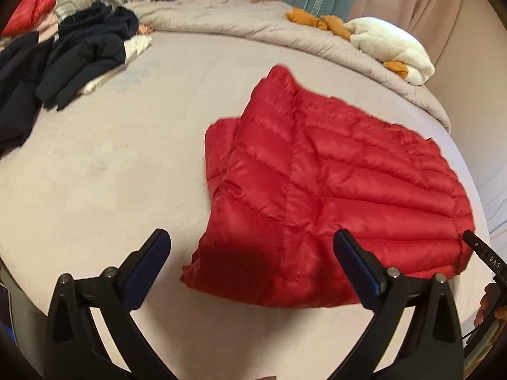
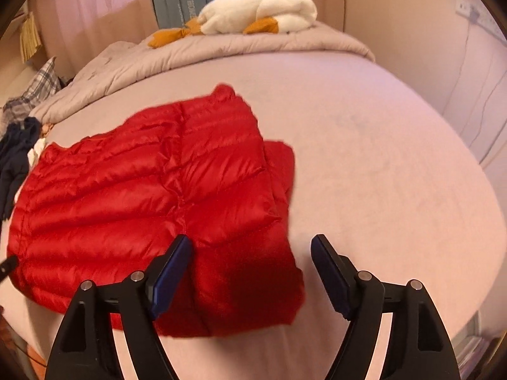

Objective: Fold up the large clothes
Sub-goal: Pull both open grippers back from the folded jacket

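Currently, both tongs are spread wide with nothing between their blue pads, so the red quilted down jacket [image 1: 332, 190] is held by neither. It lies flat on the pale pink bed sheet [image 1: 111, 174], partly folded: a quilted panel has been laid across the body, and a narrower layer shows beneath it along one side.

The left tongs [image 1: 252, 266] are poised over the near corner of the jacket, one pad above bare sheet and the other above red fabric. The right tongs [image 2: 252, 272] are set likewise over the opposite near corner, whose hem falls between the pads without being touched.

The fold just laid appears to be released, so the next fold is judged to be the step in hand. For it to be done well, both near corners should be taken together, all layers being caught in each bite, since slippery puffed nylon is likely to slide apart if only the top skin is pinched. The edge should be lifted evenly and carried toward the far hem, then pressed down so trapped air is pushed out. The dark heap of clothes [image 1: 82, 53] and the white plush duck [image 1: 389, 47] lie well apart and need not be disturbed.
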{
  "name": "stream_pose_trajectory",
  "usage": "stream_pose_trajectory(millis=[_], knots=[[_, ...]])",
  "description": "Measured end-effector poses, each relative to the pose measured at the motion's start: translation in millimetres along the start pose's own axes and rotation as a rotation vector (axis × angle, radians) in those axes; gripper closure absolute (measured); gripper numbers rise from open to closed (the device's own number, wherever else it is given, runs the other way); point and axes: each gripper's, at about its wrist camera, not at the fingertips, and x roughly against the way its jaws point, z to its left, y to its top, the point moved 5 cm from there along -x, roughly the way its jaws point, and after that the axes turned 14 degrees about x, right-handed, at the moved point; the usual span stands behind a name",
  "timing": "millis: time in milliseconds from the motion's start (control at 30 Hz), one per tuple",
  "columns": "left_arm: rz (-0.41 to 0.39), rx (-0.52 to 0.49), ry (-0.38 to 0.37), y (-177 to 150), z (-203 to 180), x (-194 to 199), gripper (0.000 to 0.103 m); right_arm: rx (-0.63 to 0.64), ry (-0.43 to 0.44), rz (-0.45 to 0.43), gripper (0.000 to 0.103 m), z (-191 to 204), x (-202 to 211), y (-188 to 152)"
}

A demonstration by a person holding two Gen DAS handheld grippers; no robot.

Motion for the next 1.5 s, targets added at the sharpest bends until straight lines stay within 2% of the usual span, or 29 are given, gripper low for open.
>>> stream_pose_trajectory(millis=[33, 100, 267, 400, 567, 733, 833, 1233, 1500], knots=[[-0.011, -0.005, -0.005, 2, -3, 5, 0.0, 0.005, -0.002, -0.013, 0.023, 2, 5, 1], [-0.031, -0.014, -0.018, 3, -8, 16, 0.0, 0.007, 0.0, -0.054, 0.011, 3, 22, 5], [-0.071, -0.018, -0.059, 6, -26, 49, 0.0, 0.025, 0.03, -0.161, 0.003, 13, 63, 15], [-0.099, -0.038, -0.126, 3, -44, 73, 0.0, 0.06, 0.07, -0.232, 0.001, 30, 88, 27], [-0.116, -0.077, -0.14, -2, -58, 84, 0.0, 0.079, 0.135, -0.284, 0.001, 49, 103, 31], [-0.128, -0.124, -0.154, -11, -64, 86, 0.0, 0.099, 0.146, -0.295, 0.001, 63, 100, 34], [-0.112, -0.141, -0.163, -14, -63, 84, 0.0, 0.11, 0.126, -0.268, 0.001, 71, 94, 31], [-0.096, -0.135, -0.199, -11, -56, 79, 0.0, 0.134, 0.13, -0.252, 0.001, 93, 95, 30], [-0.082, -0.159, -0.194, -14, -58, 75, 0.0, 0.124, 0.115, -0.234, 0.001, 96, 90, 29]])
